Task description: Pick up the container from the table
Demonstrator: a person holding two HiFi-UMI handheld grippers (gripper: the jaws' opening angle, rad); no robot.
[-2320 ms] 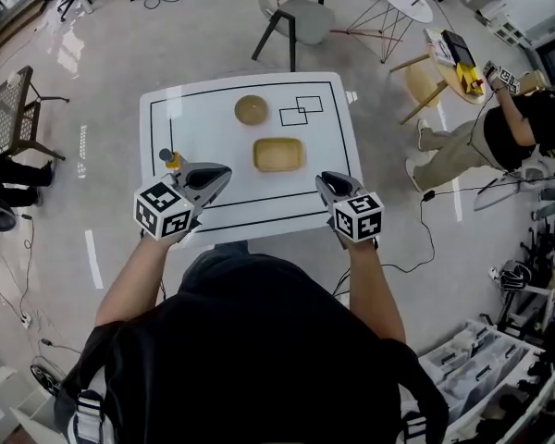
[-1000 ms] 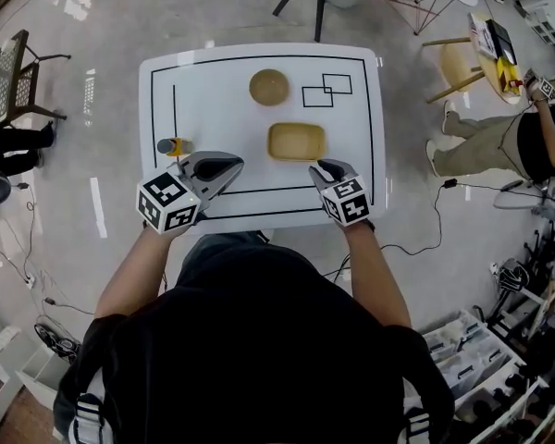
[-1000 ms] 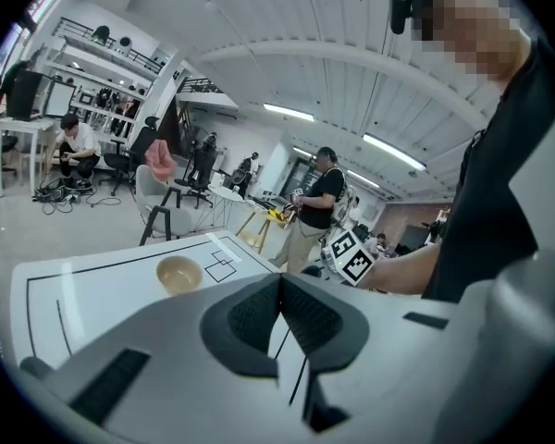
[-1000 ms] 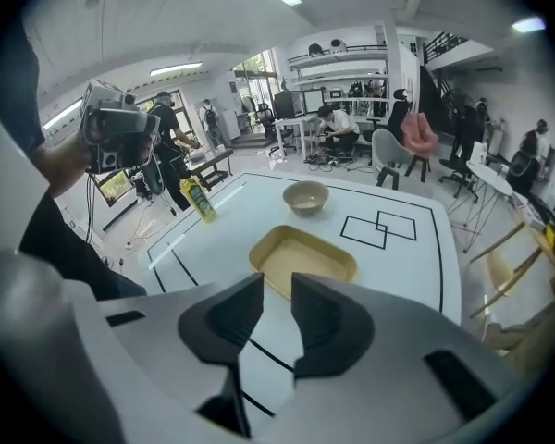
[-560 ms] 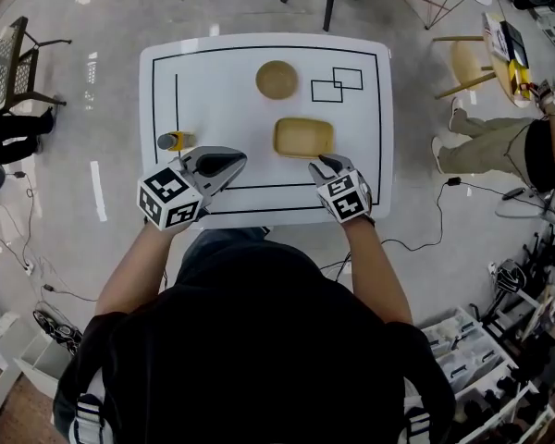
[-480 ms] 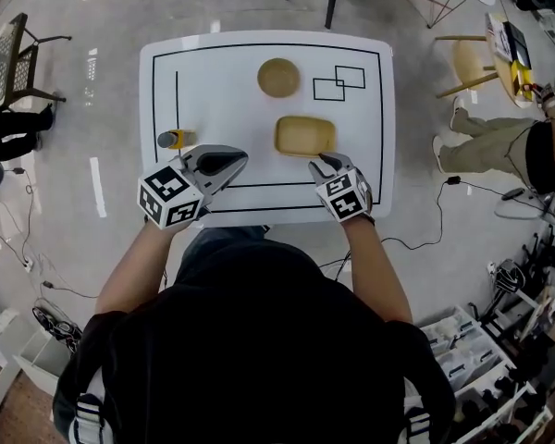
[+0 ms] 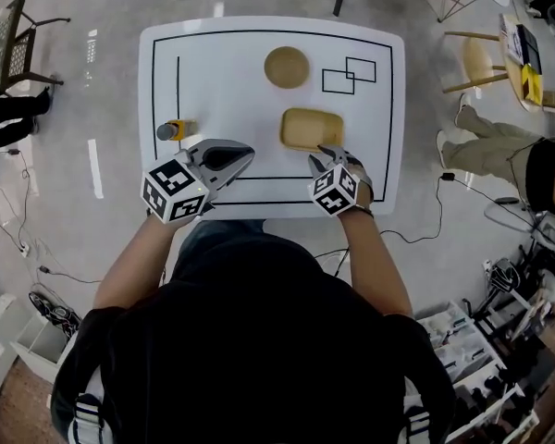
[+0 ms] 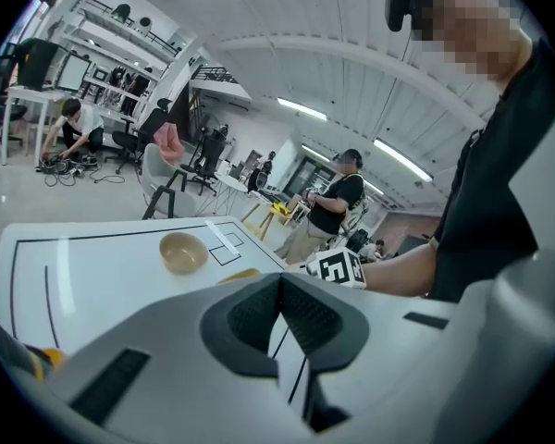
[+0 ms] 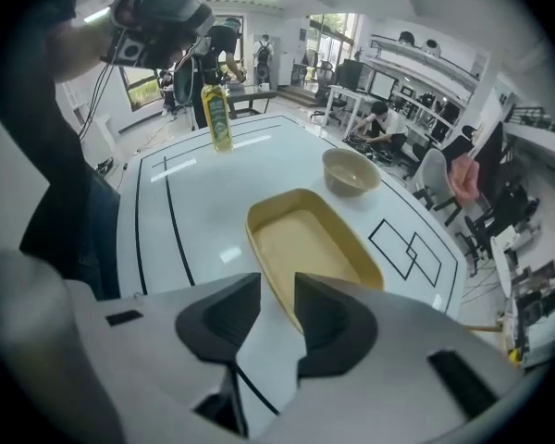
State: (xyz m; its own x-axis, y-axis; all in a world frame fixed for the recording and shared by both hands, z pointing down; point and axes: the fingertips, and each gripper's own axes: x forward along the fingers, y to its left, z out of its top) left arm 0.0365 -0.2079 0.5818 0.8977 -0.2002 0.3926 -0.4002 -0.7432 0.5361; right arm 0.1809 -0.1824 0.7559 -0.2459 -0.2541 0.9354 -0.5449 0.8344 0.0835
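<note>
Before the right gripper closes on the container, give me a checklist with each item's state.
1. Right gripper open: ok. Its fingers have just been opening; the container rim shows in the gap, unpressed.
2. Container upright and empty: ok.
3. Bowl and bottle apart from the container: ok.
4. Left gripper out of the way: ok, shut on nothing, off to the container's left.
5. Fingers low enough to straddle the rim: cannot tell.
</note>
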